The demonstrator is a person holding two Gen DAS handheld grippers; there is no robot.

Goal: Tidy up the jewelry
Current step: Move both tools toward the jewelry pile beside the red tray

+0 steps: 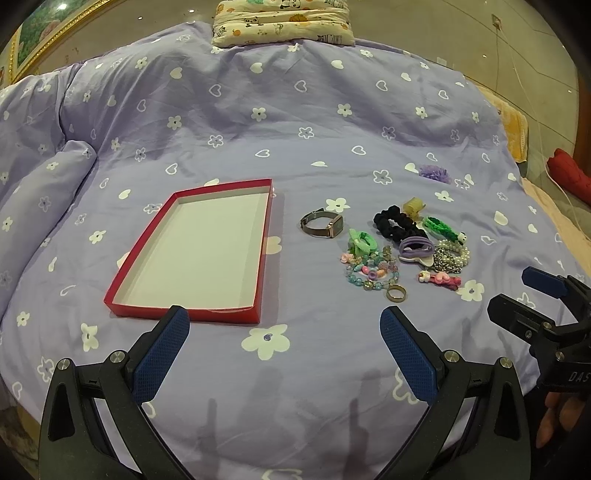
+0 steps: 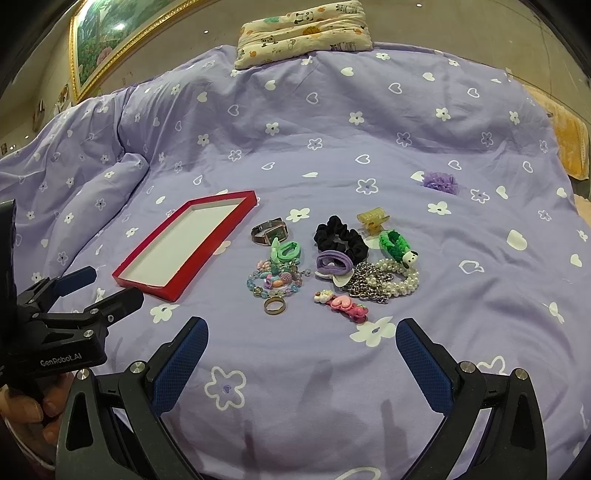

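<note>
A shallow red box [image 1: 122,275] [image 2: 216,225] with a white floor lies empty on the purple bedspread. Right of it sits a wristwatch [image 1: 325,225] [image 2: 269,232], then a heap of jewelry: a black scrunchie [image 1: 395,225] [image 2: 338,236], a bead bracelet [image 1: 369,275] [image 2: 275,278], a gold ring [image 1: 396,294] [image 2: 274,306], a pink hair clip [image 1: 441,279] [image 2: 345,304], pearls and a chain [image 2: 384,280]. My left gripper [image 1: 284,325] is open, near the box's front edge. My right gripper [image 2: 301,336] is open, short of the ring and clip. Both hold nothing.
A purple fabric flower [image 1: 436,172] [image 2: 439,182] lies apart, beyond the heap. A printed pillow [image 1: 282,22] [image 2: 304,31] rests at the bed's far end. A folded ridge of quilt [image 1: 48,177] rises at the left. A framed picture [image 2: 110,40] leans behind.
</note>
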